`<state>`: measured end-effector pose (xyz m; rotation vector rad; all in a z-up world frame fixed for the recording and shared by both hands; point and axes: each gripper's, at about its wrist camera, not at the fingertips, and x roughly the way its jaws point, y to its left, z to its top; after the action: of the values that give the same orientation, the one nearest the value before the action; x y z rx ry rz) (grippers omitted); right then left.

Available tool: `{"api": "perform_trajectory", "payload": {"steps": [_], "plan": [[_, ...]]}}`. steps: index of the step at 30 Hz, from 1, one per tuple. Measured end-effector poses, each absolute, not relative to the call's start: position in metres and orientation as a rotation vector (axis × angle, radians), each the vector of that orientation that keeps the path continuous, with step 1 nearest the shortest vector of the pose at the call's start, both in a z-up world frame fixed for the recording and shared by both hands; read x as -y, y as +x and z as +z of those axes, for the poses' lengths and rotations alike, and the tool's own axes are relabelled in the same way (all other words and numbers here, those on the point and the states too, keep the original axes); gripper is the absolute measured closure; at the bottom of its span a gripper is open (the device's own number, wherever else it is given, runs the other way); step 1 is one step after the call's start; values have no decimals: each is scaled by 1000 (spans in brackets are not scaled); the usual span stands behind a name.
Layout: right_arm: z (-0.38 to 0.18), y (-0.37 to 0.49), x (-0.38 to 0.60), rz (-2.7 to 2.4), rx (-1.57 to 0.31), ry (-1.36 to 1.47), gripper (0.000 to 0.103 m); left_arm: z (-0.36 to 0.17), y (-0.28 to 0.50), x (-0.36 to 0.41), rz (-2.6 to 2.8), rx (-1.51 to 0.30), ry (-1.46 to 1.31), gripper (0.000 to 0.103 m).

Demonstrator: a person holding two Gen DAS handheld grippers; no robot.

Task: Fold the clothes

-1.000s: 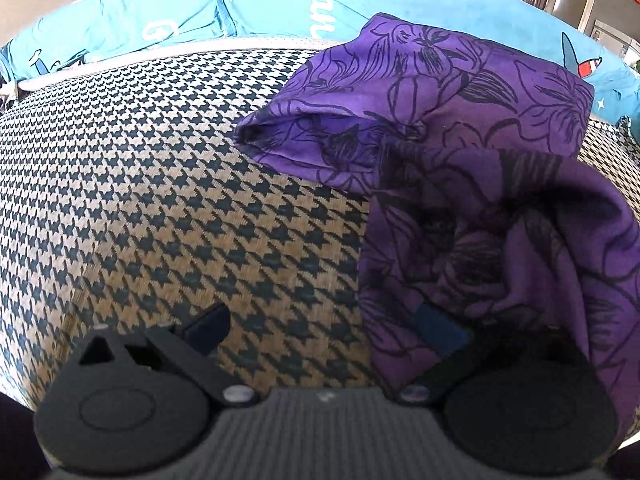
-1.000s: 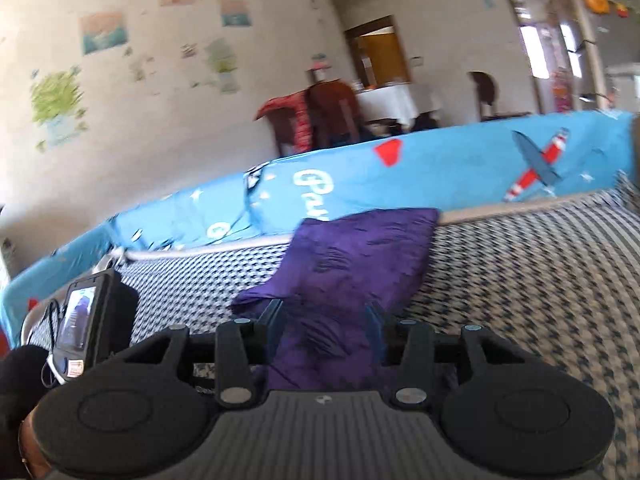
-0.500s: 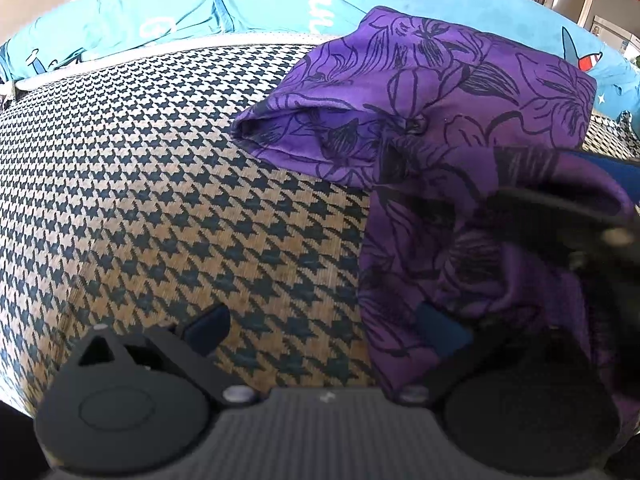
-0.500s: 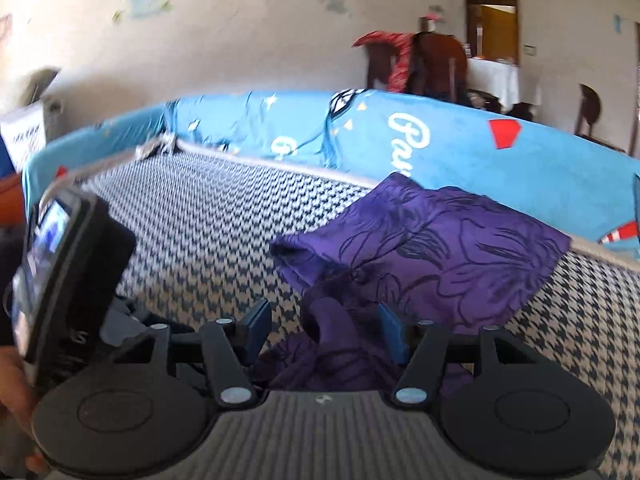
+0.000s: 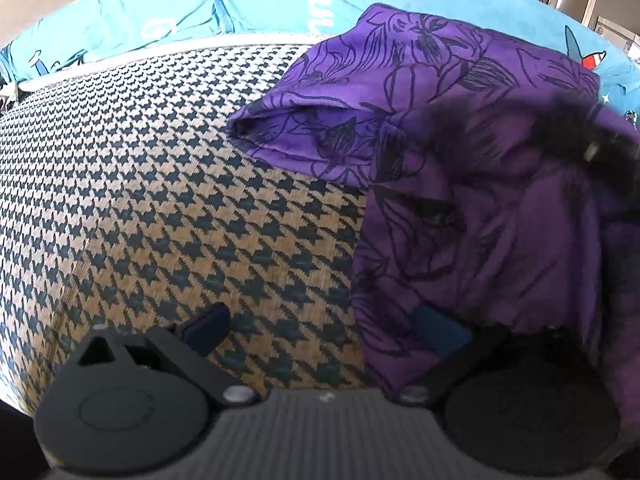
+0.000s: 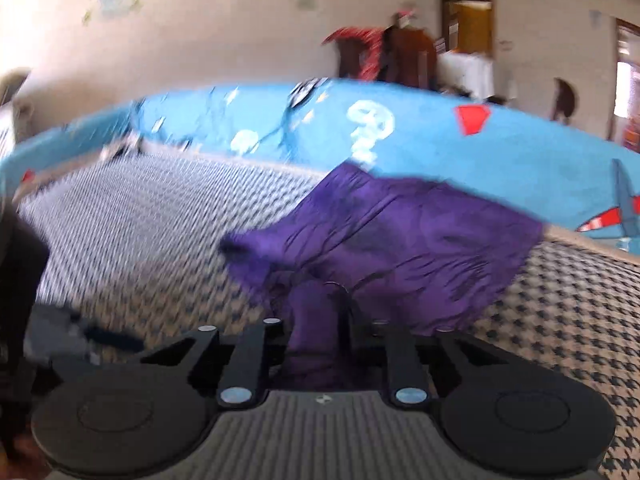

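Both views are bright with daylight and bulge like a fisheye lens, with dark rounded corners. The left wrist view is mostly sharp: the houndstooth cover (image 5: 168, 184) shows crisp checks, and the purple garment (image 5: 440, 80) shows clear line drawings. A dark, smeared streak crosses its upper right. The right wrist view is heavily motion blurred; the wall (image 6: 200, 40), blue sheet (image 6: 500, 152) and cloth smear sideways. A doorway (image 6: 628, 88) at far right glares white.

left tongs (image 5: 324, 328) spread | purple garment (image 5: 460, 152) drapes right finger (image 5: 438, 330)
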<state>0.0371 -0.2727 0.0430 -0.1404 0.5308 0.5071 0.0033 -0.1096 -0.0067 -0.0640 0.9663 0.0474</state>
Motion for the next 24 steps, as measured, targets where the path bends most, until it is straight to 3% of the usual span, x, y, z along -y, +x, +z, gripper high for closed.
{"api": "perform_trajectory", "payload": {"steps": [12,21,24], "plan": [[73,44,376,47,-389,95,96,8,-11,135,-64,-852,-8,0],[73,38,455,-230,-481,243,96,10,-25,140,-103,-895,33,0],[76,30,469,-208,-494,284,89,16,-26,138,-89,-893,50,0]]}}
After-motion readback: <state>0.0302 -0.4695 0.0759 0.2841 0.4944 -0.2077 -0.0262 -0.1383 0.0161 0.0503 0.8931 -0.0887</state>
